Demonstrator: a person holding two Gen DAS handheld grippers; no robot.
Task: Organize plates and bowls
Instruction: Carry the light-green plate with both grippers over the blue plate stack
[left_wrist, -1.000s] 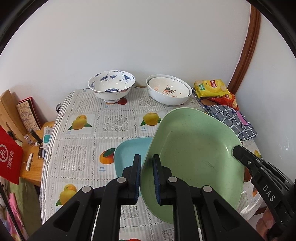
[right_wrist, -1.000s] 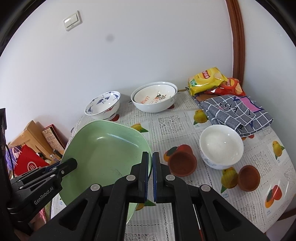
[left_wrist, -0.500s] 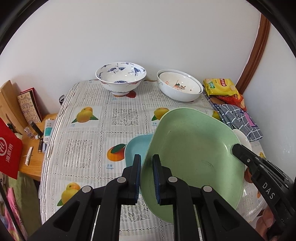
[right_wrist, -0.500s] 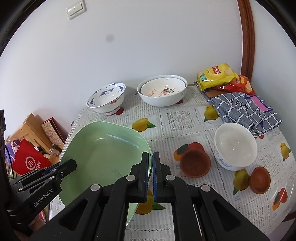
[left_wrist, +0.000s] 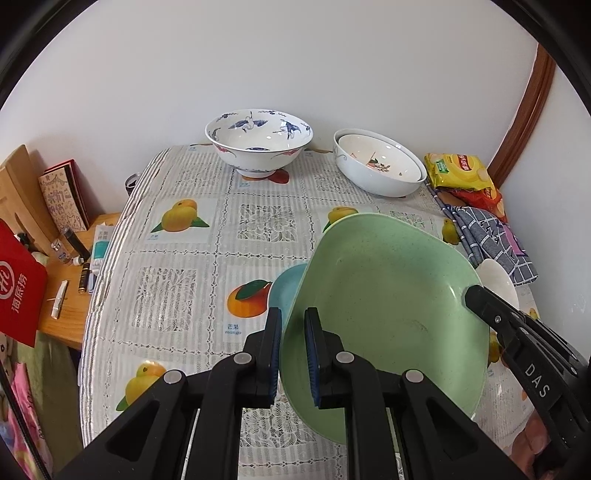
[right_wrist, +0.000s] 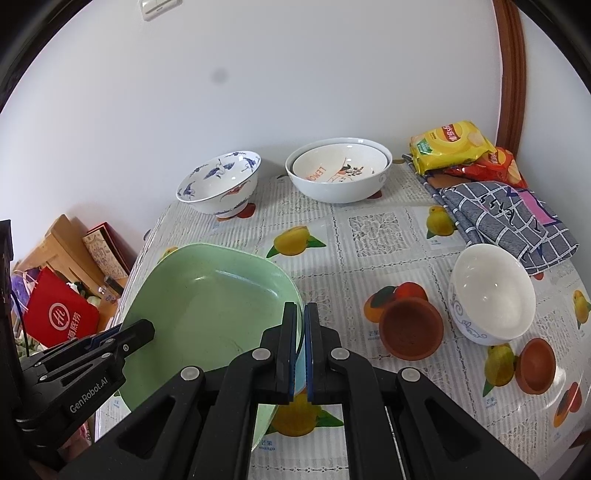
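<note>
Left wrist view: I have the left gripper (left_wrist: 291, 354) clamped on the near rim of the green plate (left_wrist: 388, 310), lower right of frame.
Right grip: right gripper (right_wrist: 300, 350) is pinched on the plate's opposite rim.
Plate: held tilted above the cloth, over a blue plate (left_wrist: 286, 291) at centre.
Done: two white bowls (right_wrist: 338, 170) sit nested at top centre.
Left: crane bowl (right_wrist: 219, 186), small white bowl (right_wrist: 491, 293) and two clay dishes (right_wrist: 410, 328) stand loose; I judge the task early.
</note>
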